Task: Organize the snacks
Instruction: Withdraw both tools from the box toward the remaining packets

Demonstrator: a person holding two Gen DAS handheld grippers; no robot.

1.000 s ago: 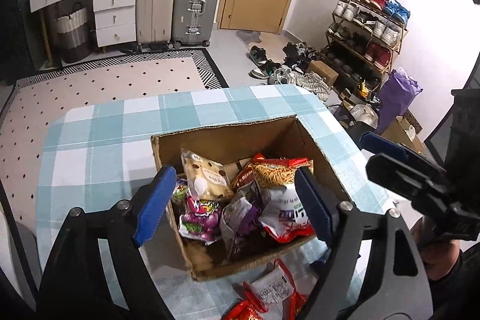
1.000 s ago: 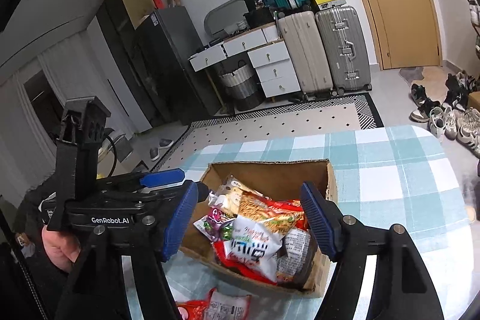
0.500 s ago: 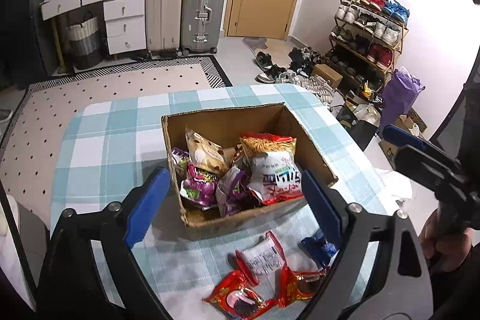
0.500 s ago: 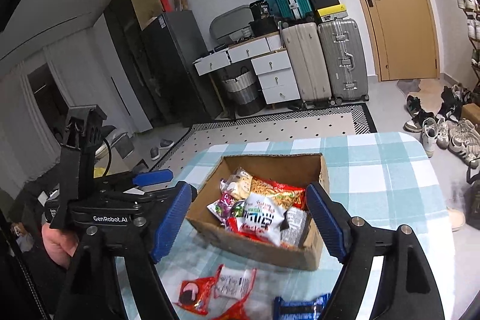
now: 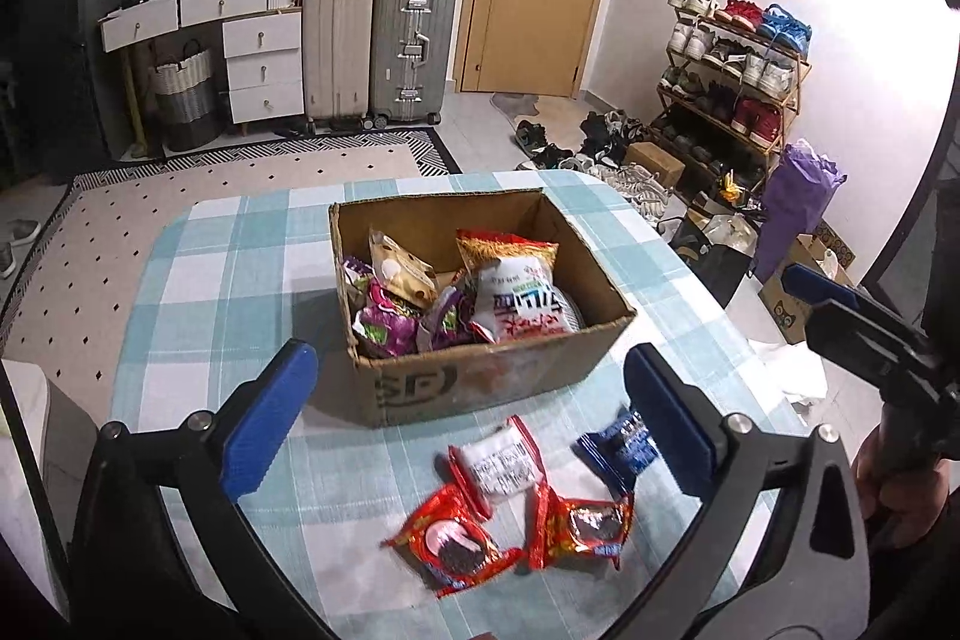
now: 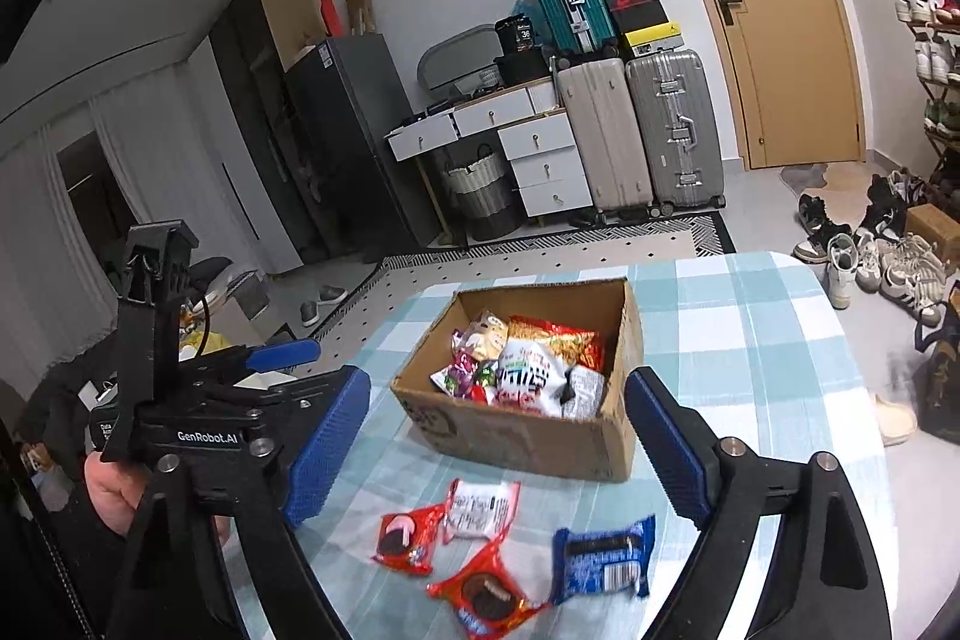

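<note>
**Left wrist view: both grippers wide open over box and loose snacks**

Left wrist view, from left to right: the left gripper (image 5: 465,424) hangs over the near part of the checked table (image 5: 180,316), its jaws spread wide and holding nothing. Between the blue pads lies a cardboard box (image 5: 480,382), open at the top and filled with snack bags, a white bag with dark lettering (image 5: 519,301) lying uppermost. Just in front of the box, on the cloth, lie four loose packets: a red packet (image 5: 453,544) nearest the camera, a white-faced red packet (image 5: 501,466) beside it, another red packet (image 5: 579,526), and a blue packet (image 5: 618,451) partly behind the right pad. At the far right edge the right gripper (image 5: 852,322) shows from the side.

Right wrist view: the right gripper (image 6: 498,445) also has its jaws wide apart and empty, framing the same box (image 6: 540,436). The four packets lie near its front wall, apart from it.
</note>
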